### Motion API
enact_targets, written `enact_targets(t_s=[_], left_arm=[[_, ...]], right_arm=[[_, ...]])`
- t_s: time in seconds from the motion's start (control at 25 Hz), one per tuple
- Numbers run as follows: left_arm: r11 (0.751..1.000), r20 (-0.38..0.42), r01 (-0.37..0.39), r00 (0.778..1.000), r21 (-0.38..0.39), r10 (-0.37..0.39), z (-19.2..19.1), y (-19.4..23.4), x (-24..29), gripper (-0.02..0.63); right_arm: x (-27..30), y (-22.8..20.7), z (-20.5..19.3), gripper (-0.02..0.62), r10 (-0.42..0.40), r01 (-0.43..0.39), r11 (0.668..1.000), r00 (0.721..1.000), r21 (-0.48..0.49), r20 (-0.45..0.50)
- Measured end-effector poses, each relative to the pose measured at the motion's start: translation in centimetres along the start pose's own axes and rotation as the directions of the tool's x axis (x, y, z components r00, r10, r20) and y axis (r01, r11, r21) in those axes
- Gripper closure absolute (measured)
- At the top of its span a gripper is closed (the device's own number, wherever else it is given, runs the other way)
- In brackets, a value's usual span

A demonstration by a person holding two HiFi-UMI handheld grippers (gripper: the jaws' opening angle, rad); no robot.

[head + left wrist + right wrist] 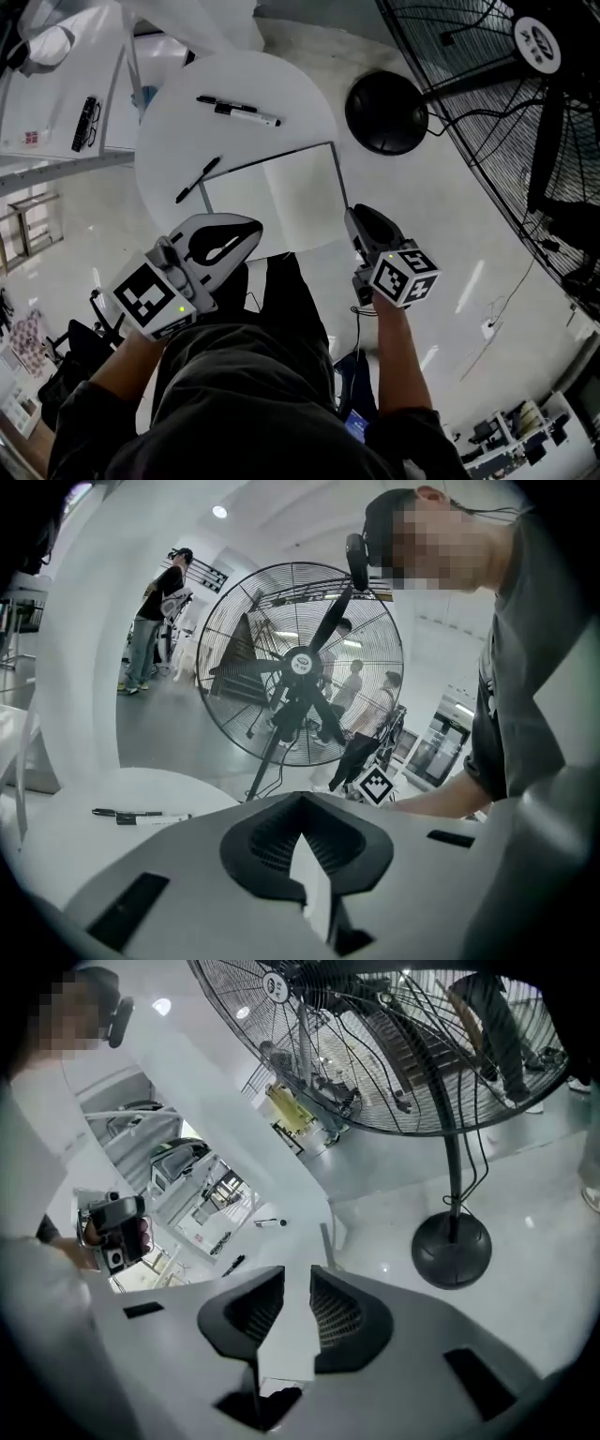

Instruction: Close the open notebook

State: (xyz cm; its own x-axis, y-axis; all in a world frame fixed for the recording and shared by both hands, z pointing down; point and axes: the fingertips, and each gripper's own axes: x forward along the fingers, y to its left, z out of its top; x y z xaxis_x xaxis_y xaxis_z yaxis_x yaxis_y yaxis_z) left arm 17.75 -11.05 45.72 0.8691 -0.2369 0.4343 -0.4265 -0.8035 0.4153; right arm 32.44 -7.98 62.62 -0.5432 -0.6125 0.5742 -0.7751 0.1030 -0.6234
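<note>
The open notebook point(281, 197) lies flat on the round white table point(178, 141), white pages up, its dark cover edge showing along the far and right sides. My right gripper point(355, 216) hovers at the notebook's near right corner. In the right gripper view its jaws point(297, 1274) stand a narrow gap apart, pointing along the notebook's right edge point(325, 1239), and nothing is pinched between them. My left gripper point(255, 228) hangs over the notebook's near left part. Its fingertips point(300, 799) meet with nothing held.
A black-and-white marker point(239, 111) lies at the table's far side and a black pen point(197, 180) by the notebook's left edge. A big floor fan point(525, 112) with a round black base point(386, 112) stands right of the table. People stand behind the fan point(155, 621).
</note>
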Motion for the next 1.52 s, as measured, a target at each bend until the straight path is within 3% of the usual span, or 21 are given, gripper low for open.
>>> enact_targets(t_s=[0.28,0.6,0.84,1.12,1.36,1.52], left_arm=[[0.999,-0.044,-0.015,0.999,-0.052,0.013,-1.9,0.2,0.9,0.6],[0.998,-0.055,-0.022,0.998,-0.058,0.019,-3.5,0.4,1.2,0.6],[0.989,-0.133,-0.035,0.991,-0.141,0.016,-5.5,0.4,1.1,0.6],[0.988,-0.136,-0.04,0.99,-0.149,0.019,-5.7,0.6,1.2,0.6],[0.993,-0.076,-0.025,0.997,-0.114,0.017,-4.7,0.9,1.4,0.6],[0.99,-0.118,-0.031,0.993,-0.14,0.014,-5.5,0.5,0.6,0.6]], right_arm=[[2.0,-2.1,-2.8,0.446,0.028,-0.027,1.0,0.996,0.011,-0.081],[3.3,-3.2,-4.5,0.383,0.088,-0.082,0.995,0.988,0.05,-0.126],[4.3,-3.2,-5.4,0.353,0.154,-0.141,0.986,0.975,0.09,-0.163],[4.7,-3.3,-6.5,0.356,0.179,-0.163,0.982,0.959,0.093,-0.219],[4.4,-3.4,-6.3,0.447,0.172,-0.158,0.984,0.962,0.084,-0.212],[3.9,-3.0,-5.8,0.49,0.161,-0.152,0.987,0.966,0.059,-0.203]])
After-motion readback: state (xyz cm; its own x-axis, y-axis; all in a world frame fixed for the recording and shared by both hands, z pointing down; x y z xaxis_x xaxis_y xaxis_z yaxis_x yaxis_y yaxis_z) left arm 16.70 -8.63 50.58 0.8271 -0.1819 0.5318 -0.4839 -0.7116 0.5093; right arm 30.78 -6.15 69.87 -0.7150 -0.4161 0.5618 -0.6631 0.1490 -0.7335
